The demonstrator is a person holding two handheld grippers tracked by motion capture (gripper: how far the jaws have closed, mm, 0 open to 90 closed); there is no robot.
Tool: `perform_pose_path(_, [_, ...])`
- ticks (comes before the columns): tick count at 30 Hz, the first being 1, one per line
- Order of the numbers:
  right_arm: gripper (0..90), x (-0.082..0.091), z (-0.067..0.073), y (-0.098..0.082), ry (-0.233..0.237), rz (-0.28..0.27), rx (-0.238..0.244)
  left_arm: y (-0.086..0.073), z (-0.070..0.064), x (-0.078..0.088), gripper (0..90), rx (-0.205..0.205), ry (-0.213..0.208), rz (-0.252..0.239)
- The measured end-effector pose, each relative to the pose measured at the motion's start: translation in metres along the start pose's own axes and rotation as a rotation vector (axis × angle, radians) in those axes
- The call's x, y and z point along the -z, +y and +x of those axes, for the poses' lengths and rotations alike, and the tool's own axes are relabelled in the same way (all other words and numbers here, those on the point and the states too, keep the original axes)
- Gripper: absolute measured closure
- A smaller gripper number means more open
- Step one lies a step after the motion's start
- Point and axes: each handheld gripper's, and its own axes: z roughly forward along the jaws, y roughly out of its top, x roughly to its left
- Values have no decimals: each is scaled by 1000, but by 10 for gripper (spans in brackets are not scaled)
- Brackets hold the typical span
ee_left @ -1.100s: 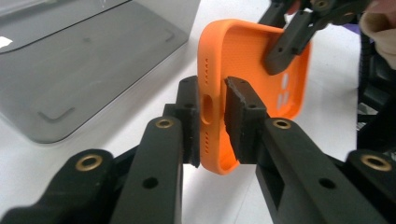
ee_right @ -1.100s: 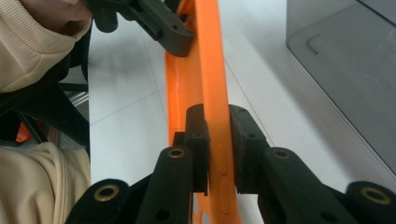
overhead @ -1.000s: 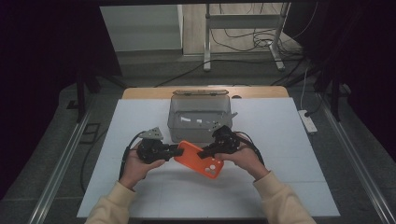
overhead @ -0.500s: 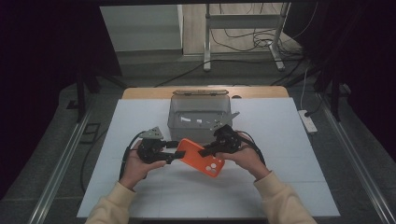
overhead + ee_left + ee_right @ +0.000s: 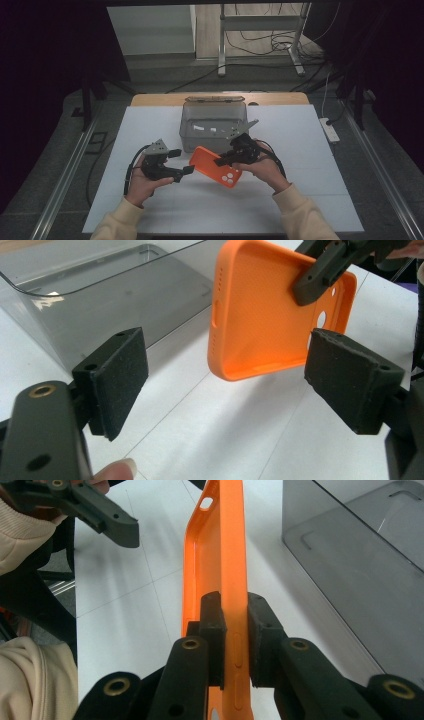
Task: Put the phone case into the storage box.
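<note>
Left gripper [image 5: 181, 162] newly off case [image 5: 215, 166]

White table [image 5: 320, 200], grey floor [image 5: 150, 75], dark curtains [image 5: 45, 75], cables [image 5: 260, 42]

Bright, evenly lit white table [image 5: 150, 125], dark surroundings, slightly soft close-ups.

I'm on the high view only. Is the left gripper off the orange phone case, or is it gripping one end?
Observer: Off. In the left gripper view the left gripper has just opened, and the orange phone case hangs beyond its pads, untouched.
Operator: So what holds it?
Observer: The right gripper, shut on the case's side wall, one pad inside and one outside.
Operator: Which way does its hollow face?
Observer: Toward the left gripper; its back faces the clear bin.
</note>
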Motion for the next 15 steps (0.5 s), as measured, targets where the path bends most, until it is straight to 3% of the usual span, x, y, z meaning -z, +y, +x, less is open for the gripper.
perform_pose_path(15, [799,5,3,1,-54,3,4,-9,-7,5,162,-7,27,12])
